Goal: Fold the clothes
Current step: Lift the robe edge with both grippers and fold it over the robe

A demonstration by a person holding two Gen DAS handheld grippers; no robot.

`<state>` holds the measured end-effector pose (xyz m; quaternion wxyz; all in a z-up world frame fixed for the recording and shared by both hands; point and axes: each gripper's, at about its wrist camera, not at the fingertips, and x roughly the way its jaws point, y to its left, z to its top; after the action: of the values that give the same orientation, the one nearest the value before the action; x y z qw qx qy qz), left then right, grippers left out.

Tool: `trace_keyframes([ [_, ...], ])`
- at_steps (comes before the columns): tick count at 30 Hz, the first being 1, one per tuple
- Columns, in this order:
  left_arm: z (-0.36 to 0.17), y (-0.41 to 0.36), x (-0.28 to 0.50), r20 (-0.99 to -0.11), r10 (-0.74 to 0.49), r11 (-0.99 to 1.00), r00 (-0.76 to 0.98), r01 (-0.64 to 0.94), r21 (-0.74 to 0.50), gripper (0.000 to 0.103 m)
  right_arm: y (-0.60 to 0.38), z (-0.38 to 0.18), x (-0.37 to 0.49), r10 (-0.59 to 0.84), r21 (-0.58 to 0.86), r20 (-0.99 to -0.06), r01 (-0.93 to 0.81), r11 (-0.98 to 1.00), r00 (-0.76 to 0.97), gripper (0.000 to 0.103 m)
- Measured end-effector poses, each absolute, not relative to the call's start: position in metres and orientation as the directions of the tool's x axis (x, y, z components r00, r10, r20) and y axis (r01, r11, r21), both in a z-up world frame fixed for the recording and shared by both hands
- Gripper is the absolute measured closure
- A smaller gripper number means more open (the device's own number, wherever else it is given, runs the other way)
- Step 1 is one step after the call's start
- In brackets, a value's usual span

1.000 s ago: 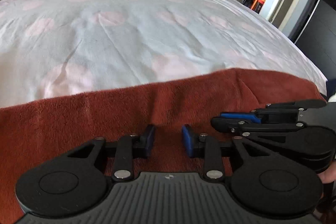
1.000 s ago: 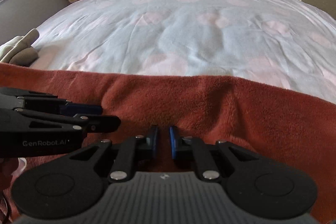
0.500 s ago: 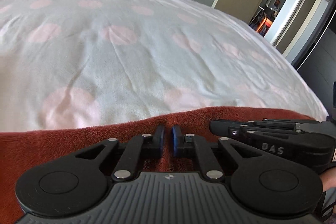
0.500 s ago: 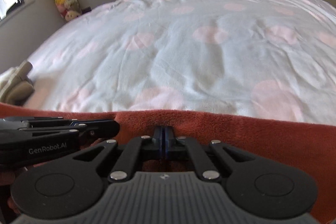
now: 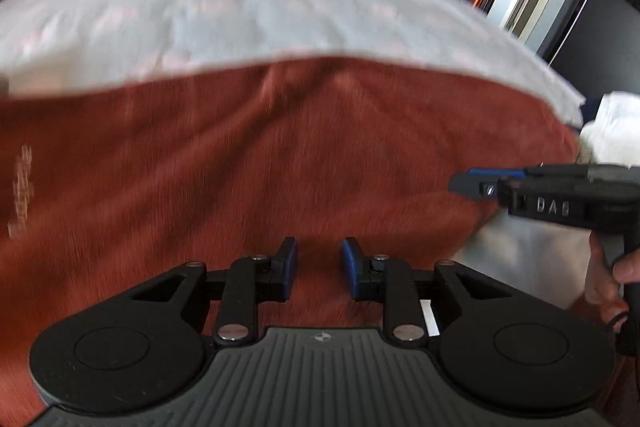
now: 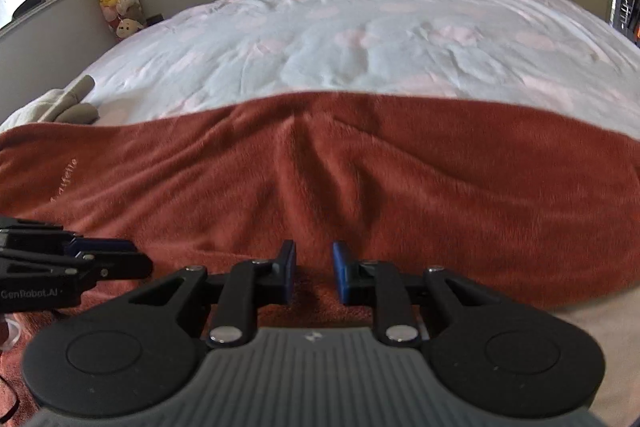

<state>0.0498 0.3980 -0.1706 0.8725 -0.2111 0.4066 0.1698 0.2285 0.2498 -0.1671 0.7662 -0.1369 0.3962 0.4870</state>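
The rust fleece (image 6: 360,187) lies spread on the bed (image 6: 360,39), across its near edge. Pale stitched script near its left end is too small to read. The left hand-held gripper (image 5: 318,269), marked "GenRobot.AI" on its side, and the right hand-held gripper (image 6: 314,273), marked "DAB", have both just been opening; each stands spread over the fleece, pinching nothing.

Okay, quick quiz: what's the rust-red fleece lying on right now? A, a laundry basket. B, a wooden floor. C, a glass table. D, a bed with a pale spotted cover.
D: the rust-red fleece is spread across the near edge of the bed, whose pale spotted cover stretches behind it.
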Motion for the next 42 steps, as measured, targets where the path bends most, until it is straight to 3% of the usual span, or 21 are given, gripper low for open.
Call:
trace_keyframes([
  [6, -0.136, 0.394, 0.009, -0.754, 0.155, 0.836, 0.638, -0.492, -0.244, 0.072, 0.222, -0.143, 0.217, 0.666, 0.246, -0.72, -0.827, 0.506, 0.193, 0.078],
  [10, -0.123, 0.382, -0.024, -0.754, 0.168, 0.825, 0.635, -0.509, -0.245, 0.072, 0.198, -0.13, 0.185, 0.695, 0.292, -0.709, -0.85, 0.438, 0.115, 0.074],
  [12, -0.125, 0.371, -0.04, -0.755, 0.179, 0.817, 0.631, -0.523, -0.244, 0.072, 0.188, -0.133, 0.168, 0.706, 0.31, -0.705, -0.865, 0.395, 0.07, 0.062],
  [17, -0.134, 0.347, -0.072, -0.785, 0.211, 0.783, 0.583, -0.582, -0.221, 0.072, 0.185, -0.142, 0.124, 0.711, 0.285, -0.703, -0.914, 0.29, 0.006, 0.056],
  [20, -0.139, 0.34, -0.085, -0.797, 0.243, 0.765, 0.553, -0.615, -0.194, 0.072, 0.2, -0.152, 0.105, 0.687, 0.227, -0.727, -0.947, 0.226, -0.01, 0.043],
  [22, -0.139, 0.34, -0.088, -0.79, 0.259, 0.761, 0.555, -0.622, -0.187, 0.072, 0.211, -0.161, 0.095, 0.659, 0.189, -0.752, -0.963, 0.194, -0.015, 0.052],
  [23, -0.139, 0.341, -0.089, -0.786, 0.268, 0.759, 0.557, -0.625, -0.183, 0.072, 0.216, -0.167, 0.094, 0.645, 0.179, -0.764, -0.963, 0.201, -0.008, 0.084],
  [26, -0.144, 0.342, -0.091, -0.788, 0.302, 0.752, 0.537, -0.642, -0.149, 0.072, 0.221, -0.173, 0.098, 0.651, 0.159, -0.757, -0.952, 0.26, 0.052, 0.093],
  [32, -0.149, 0.344, -0.09, -0.799, 0.3, 0.751, 0.521, -0.645, -0.139, 0.072, 0.222, -0.177, 0.105, 0.653, 0.159, -0.752, -0.934, 0.321, 0.096, 0.091],
  [35, -0.147, 0.342, -0.091, -0.788, 0.308, 0.756, 0.534, -0.64, -0.138, 0.072, 0.201, -0.163, 0.111, 0.684, 0.198, -0.723, -0.919, 0.341, 0.097, 0.067],
  [42, -0.137, 0.327, -0.09, -0.769, 0.333, 0.782, 0.546, -0.615, -0.098, 0.072, 0.151, -0.141, 0.117, 0.658, 0.271, -0.748, -0.864, 0.424, 0.088, 0.067],
])
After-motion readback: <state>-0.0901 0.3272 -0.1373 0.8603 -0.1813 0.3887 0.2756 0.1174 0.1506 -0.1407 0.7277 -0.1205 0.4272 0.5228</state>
